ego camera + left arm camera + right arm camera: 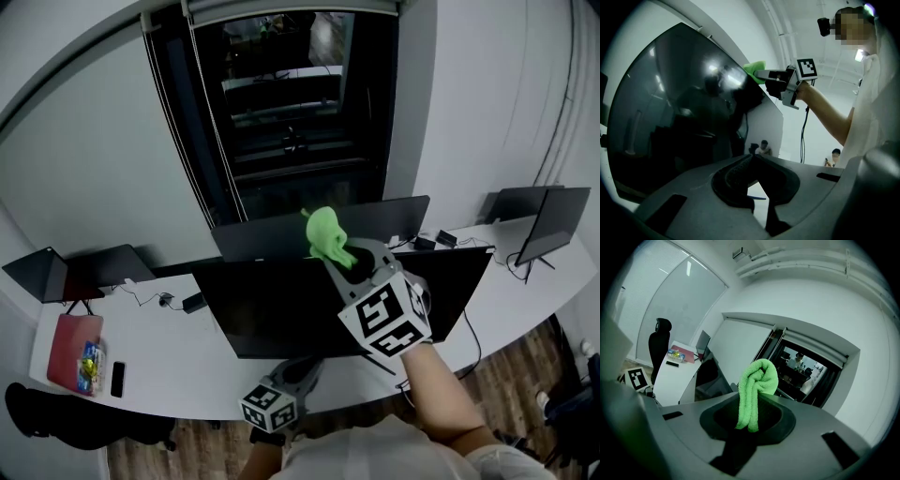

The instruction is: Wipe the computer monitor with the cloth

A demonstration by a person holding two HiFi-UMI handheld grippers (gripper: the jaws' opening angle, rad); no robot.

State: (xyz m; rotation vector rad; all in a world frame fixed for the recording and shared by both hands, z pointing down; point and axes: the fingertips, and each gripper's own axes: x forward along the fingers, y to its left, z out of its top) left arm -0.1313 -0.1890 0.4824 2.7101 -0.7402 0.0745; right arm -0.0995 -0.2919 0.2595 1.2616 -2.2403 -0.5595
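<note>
A big black computer monitor stands on the white desk. My right gripper is shut on a bright green cloth, which it holds at the monitor's top edge. In the right gripper view the folded cloth sticks up from between the jaws of the right gripper. My left gripper hangs low in front of the monitor's bottom edge. The left gripper view looks up the dark screen to the cloth and the right gripper. The left gripper is shut and holds nothing.
A second dark monitor stands just behind the first. More screens sit at the desk's right end and left end. A red folder and a phone lie at the left. A black chair stands below them.
</note>
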